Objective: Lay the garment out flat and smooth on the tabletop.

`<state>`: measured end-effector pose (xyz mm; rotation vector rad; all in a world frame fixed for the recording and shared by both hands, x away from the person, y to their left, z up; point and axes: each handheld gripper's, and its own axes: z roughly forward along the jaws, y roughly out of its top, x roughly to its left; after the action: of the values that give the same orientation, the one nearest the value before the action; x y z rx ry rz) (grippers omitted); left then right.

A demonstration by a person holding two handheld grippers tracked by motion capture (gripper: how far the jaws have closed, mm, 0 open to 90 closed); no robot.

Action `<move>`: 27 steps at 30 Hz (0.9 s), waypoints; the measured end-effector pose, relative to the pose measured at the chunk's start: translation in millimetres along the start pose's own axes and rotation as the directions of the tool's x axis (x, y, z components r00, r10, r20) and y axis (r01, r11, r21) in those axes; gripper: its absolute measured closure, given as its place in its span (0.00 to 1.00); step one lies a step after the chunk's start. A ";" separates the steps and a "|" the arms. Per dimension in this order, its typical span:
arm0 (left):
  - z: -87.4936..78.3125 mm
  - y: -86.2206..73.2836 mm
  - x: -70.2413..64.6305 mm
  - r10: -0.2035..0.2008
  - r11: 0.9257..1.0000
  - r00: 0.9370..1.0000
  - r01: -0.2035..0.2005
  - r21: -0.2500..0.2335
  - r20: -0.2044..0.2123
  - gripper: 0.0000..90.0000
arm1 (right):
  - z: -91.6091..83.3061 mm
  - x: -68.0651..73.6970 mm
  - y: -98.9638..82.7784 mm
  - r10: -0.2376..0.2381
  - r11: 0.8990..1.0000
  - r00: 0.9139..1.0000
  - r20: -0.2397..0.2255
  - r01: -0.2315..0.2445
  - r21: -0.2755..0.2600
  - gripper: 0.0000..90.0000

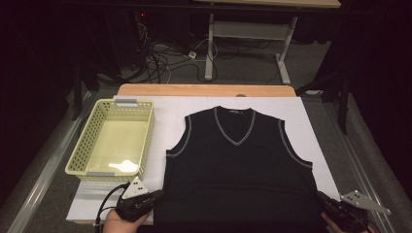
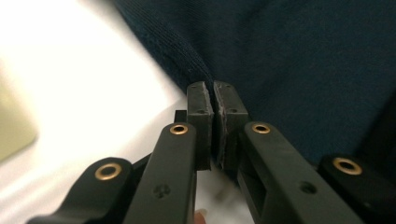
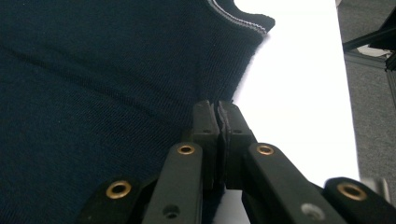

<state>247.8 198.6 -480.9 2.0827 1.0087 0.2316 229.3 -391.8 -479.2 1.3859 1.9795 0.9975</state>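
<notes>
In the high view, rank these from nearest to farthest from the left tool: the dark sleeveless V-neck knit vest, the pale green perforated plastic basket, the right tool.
1. Dark sleeveless V-neck knit vest: its hem corner is at the left tool.
2. Pale green perforated plastic basket: just beyond, leftward.
3. Right tool: at the hem's opposite corner.

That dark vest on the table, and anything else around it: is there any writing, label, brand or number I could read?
No text can be read.
Vest: a small label inside the collar, too small and blurred to read.
Basket: no writing visible.
Grippers: no markings readable.
</notes>
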 end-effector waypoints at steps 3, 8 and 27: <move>3.5 2.1 -1.9 0.015 1.000 1.000 -0.015 -0.020 0.007 0.90 | -1.8 0.6 0.4 0.011 1.000 1.000 -0.018 -0.012 -0.014 0.84; 4.9 5.5 -6.6 0.041 0.995 0.999 -0.039 -0.092 0.021 0.60 | 1.6 3.9 8.8 -0.001 0.998 0.999 -0.050 -0.002 -0.063 0.51; 23.5 58.6 -15.5 0.037 0.993 0.997 -0.028 -0.117 0.069 0.00 | 25.7 35.5 51.7 -0.023 0.987 0.997 -0.071 0.012 -0.161 0.00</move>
<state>282.5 152.1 -451.5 1.9889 0.8982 0.2253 265.5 -340.8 -453.0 1.2595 1.9128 1.1868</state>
